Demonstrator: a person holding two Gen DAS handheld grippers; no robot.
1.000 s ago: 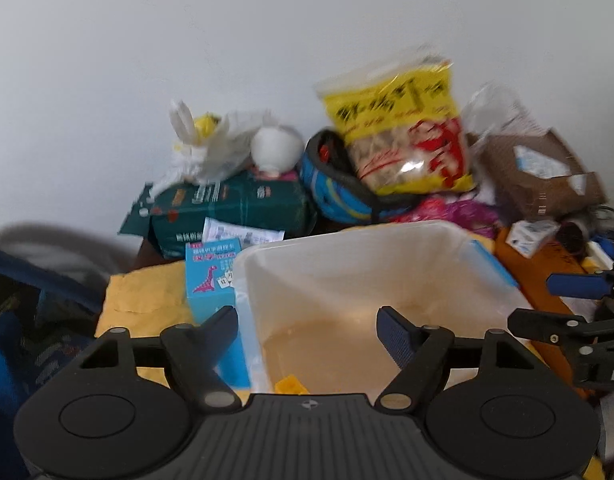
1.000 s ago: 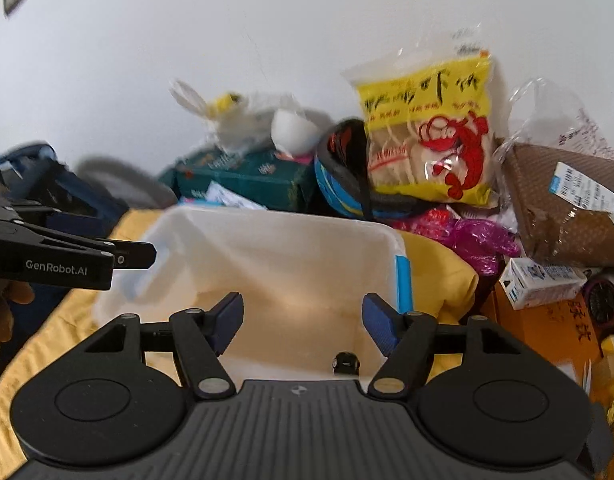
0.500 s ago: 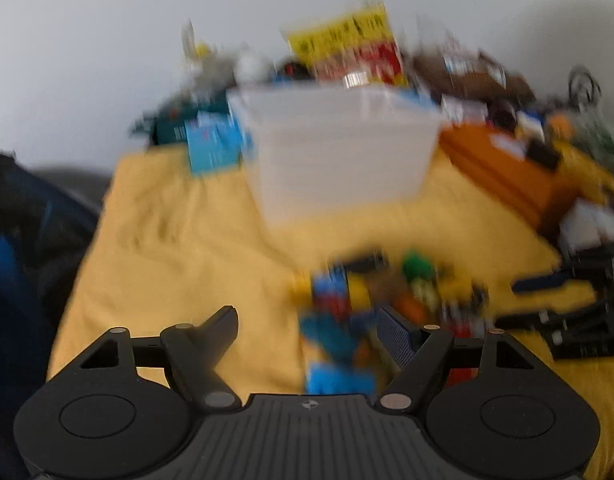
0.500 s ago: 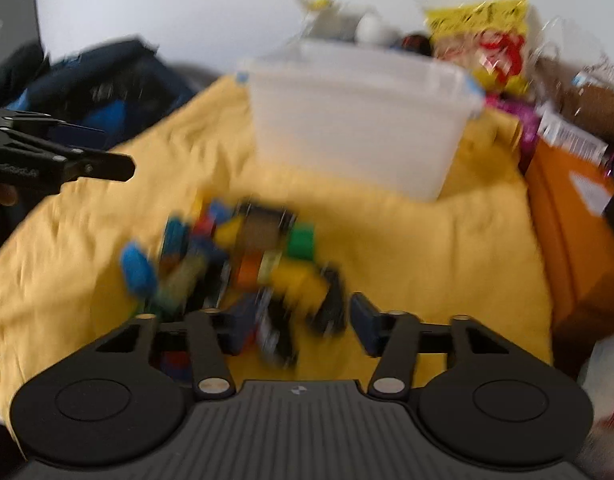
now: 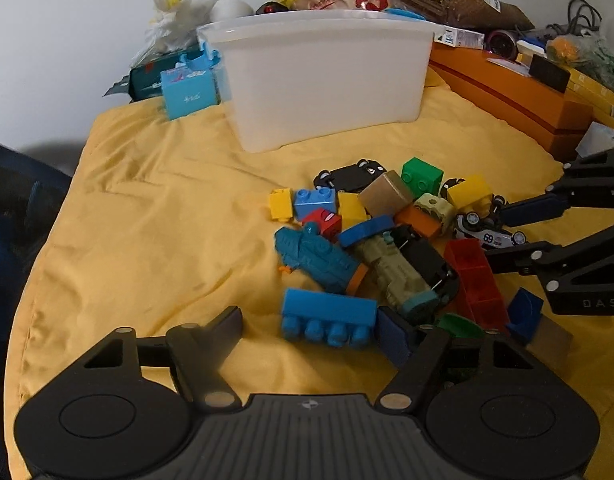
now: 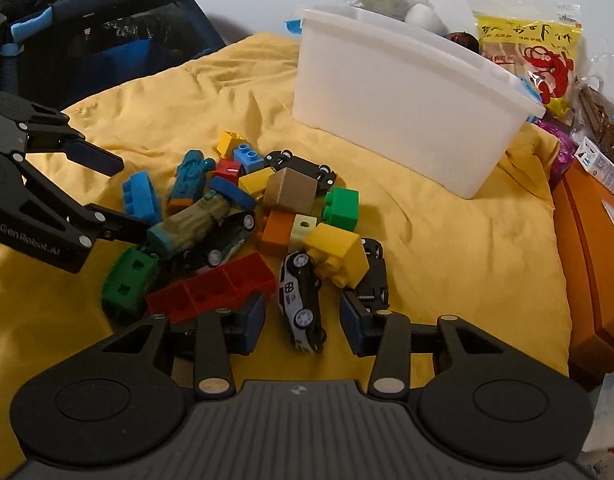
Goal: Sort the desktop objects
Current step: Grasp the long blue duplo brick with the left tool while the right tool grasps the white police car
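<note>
Two grippers down at toy pile point(image 6: 251, 224) on yellow cloth point(image 5: 155, 216), white bin point(image 5: 327, 80) just behind. Pick step. Left gripper point(image 5: 311, 330) closing, blue brick point(image 5: 329, 318) between fingers, no grip yet. Right gripper point(image 6: 303, 320) closing around white toy car point(image 6: 301, 302), pads not seen touching. Next: finish both squeezes squarely, lift clear, avoid dragging red brick point(image 6: 211, 288).

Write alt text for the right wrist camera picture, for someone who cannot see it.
A handheld right gripper, its fingers closing around a white toy car without yet touching it, reaches into a heap of toy cars and bright building blocks on a yellow cloth. A white plastic tub stands behind the heap, and the left gripper comes in from the left edge.
</note>
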